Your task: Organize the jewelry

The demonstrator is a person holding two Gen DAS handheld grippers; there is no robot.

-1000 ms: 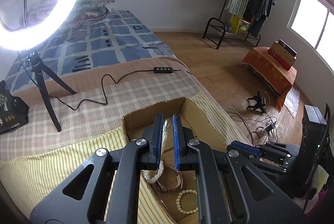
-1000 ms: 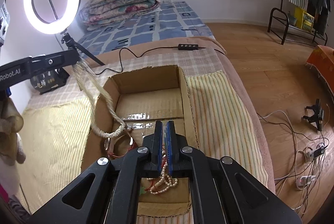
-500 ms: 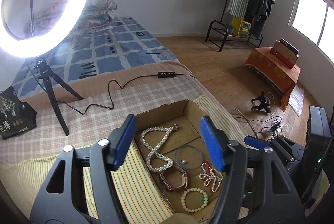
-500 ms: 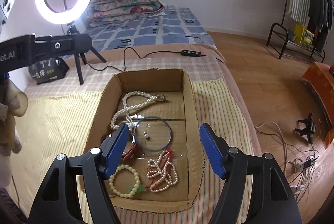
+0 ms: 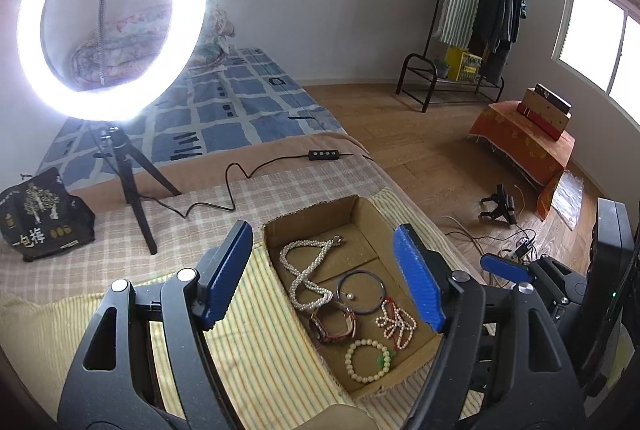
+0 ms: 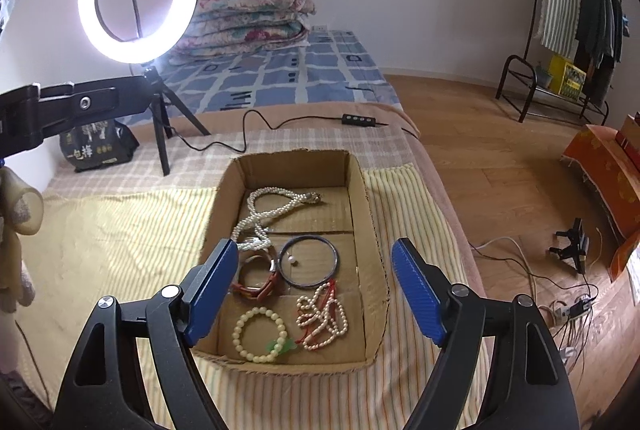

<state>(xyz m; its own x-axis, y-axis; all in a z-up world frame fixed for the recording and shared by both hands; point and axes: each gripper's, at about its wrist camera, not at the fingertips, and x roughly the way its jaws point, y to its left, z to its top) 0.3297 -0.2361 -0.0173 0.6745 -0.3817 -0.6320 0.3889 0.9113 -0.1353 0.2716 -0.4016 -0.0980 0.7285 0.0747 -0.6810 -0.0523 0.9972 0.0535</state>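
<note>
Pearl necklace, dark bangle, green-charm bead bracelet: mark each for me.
Pearl necklace [image 6: 262,218]: right wrist view, on its twisted strands.
Dark bangle [image 6: 334,254]: right wrist view, on its right rim.
Bead bracelet [image 5: 352,368]: left wrist view, on its left beads.

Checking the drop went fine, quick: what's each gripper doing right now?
Left gripper: open, just opened, holding nothing.
Right gripper: open, just opened, holding nothing.

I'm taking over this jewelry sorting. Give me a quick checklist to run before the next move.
1. Left tool open, nothing held: ok.
2. Right tool open, nothing held: ok.
3. Cardboard box flat on the bed: ok.
4. Long pearl necklace inside box: ok.
5. Pieces lie apart: not ok; watch overlaps the necklace's end.
6. Jewelry left outside the box: cannot tell.
</note>
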